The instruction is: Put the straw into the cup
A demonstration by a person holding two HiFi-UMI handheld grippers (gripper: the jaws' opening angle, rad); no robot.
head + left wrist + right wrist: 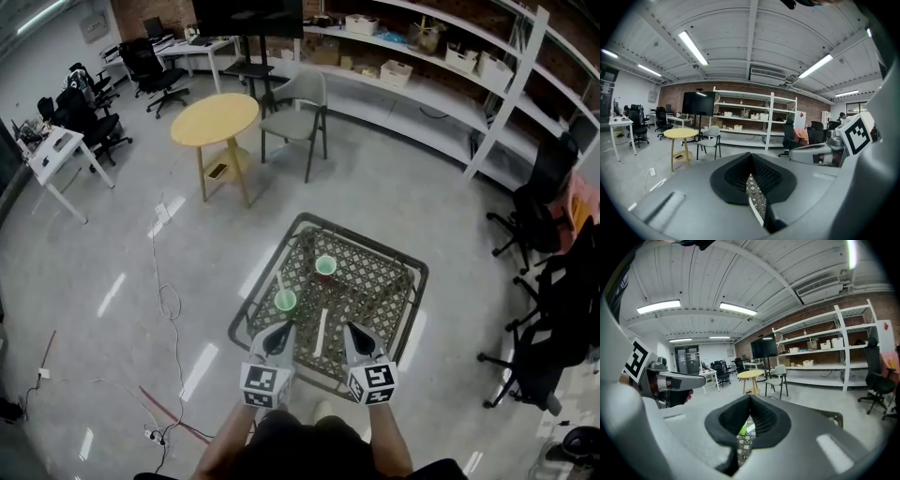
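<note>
The loose white straw (322, 333) lay flat on the lattice-topped table (370, 244), close to its near edge and running from that edge toward the middle. It was in neither cup. The near green cup (285, 300) stood toward the table's left side, apart from the loose straw, with a second straw (279, 283) leaning inside it. The far green cup (325, 265) stood closer to the table's middle, well apart from the first. The left claw (283, 327) hung over the near edge just short of the near green cup, with the loose straw lying to its right. Its own view showed the jaws pressed together at the tips (751, 157) with nothing pinched, and a strip of lattice and white straw visible through the slot below them. The right claw (350, 327) hung over the same edge on the other side of the loose straw. Its jaws were likewise pressed together (750, 399) and pinched nothing, with a fleck of green cup showing past them. Each claw carried its marker cube (262, 384) nearer the person, whose forearms reached in from the bottom of the head view. Beyond the table's far corner stood a round yellow table (215, 119) and a grey chair (300, 108) on the glossy floor. White shelving (441, 89) ran along the brick wall, and black office chairs (530, 211) stood off the right side.
</note>
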